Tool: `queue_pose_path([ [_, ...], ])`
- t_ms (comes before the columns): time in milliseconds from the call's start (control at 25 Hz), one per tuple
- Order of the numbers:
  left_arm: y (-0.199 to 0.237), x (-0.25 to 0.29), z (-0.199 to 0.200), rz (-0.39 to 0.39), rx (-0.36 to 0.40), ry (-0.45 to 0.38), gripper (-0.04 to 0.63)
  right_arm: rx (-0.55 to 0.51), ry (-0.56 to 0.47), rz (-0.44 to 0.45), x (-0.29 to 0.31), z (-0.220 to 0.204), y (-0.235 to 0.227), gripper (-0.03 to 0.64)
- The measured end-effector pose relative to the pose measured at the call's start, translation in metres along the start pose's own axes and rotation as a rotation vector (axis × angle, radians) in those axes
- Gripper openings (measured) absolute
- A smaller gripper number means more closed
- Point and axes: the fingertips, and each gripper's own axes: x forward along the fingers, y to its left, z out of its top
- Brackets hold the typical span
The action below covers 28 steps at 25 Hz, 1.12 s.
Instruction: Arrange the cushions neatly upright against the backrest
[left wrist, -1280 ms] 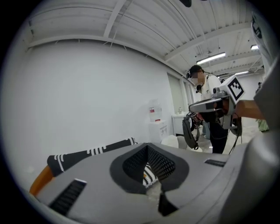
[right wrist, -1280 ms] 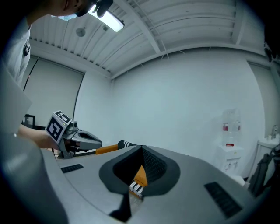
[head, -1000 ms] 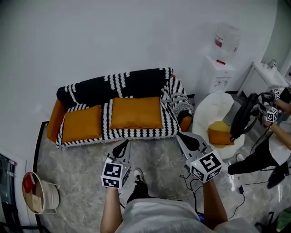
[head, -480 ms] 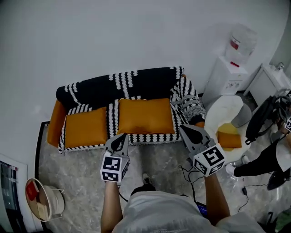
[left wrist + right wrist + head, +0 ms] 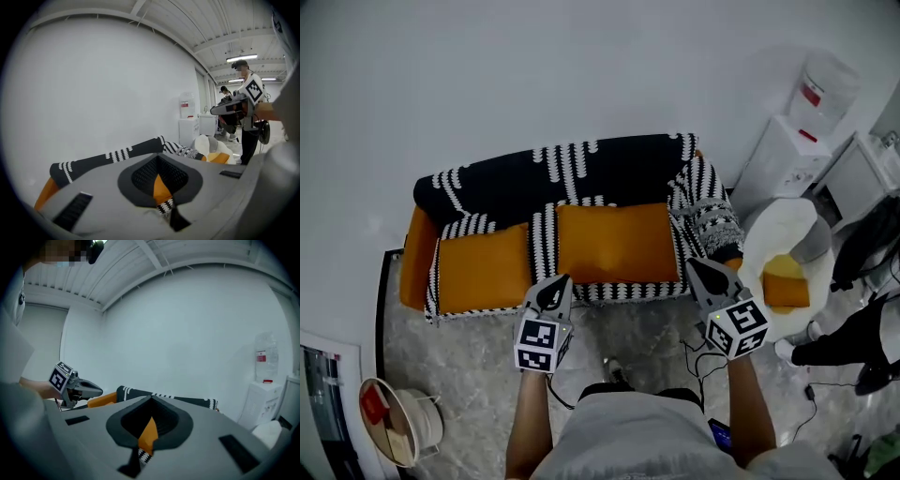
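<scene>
Two orange cushions lie flat on the seat of a sofa draped in a black-and-white striped throw: a smaller left cushion (image 5: 485, 265) and a wider right cushion (image 5: 617, 242). The backrest (image 5: 553, 173) behind them is bare of cushions. My left gripper (image 5: 555, 284) is shut and empty, its tip over the seat's front edge between the two cushions. My right gripper (image 5: 698, 266) is also shut and empty, at the sofa's front right corner. In each gripper view a sliver of orange cushion (image 5: 161, 187) (image 5: 149, 432) shows through the notch behind the shut jaws.
A white beanbag chair (image 5: 783, 230) holding another orange cushion (image 5: 786, 283) stands right of the sofa. A water dispenser (image 5: 795, 150) is behind it. Another person (image 5: 853, 333) is at the far right. A bucket (image 5: 403, 427) sits on the floor at lower left.
I have stepped closer to the sofa. Both grippers have come forward from over the floor to the seat's front edge, and both have stayed shut.
</scene>
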Motion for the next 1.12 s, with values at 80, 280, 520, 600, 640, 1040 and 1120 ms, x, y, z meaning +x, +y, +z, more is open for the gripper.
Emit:
queue_pose_path([
  [80,0.014,0.010,-0.008,-0.003,-0.005,0.016,0.018,0.000,0.035,-0.020,0.015,-0.010,-0.004,-0.006],
  [280,0.044,0.036,-0.034,-0.024,-0.027,0.085,0.018,0.024,0.093,-0.059,0.046,-0.027,-0.016,-0.005],
  [520,0.065,0.068,-0.068,-0.026,-0.049,0.158,0.025,0.086,0.138,-0.128,0.071,-0.068,-0.053,-0.005],
  [600,0.067,0.078,-0.083,-0.027,-0.066,0.180,0.048,0.101,0.163,-0.144,0.077,-0.088,-0.066,-0.006],
  [640,0.068,0.084,-0.091,-0.025,-0.075,0.190,0.050,0.108,0.178,-0.148,0.081,-0.099,-0.072,-0.006],
  [1040,0.076,0.142,-0.208,0.026,-0.131,0.300,0.078,0.170,0.352,-0.176,0.120,-0.251,-0.116,0.069],
  [1120,0.077,0.154,-0.234,0.032,-0.143,0.321,0.085,0.204,0.378,-0.181,0.127,-0.284,-0.123,0.079],
])
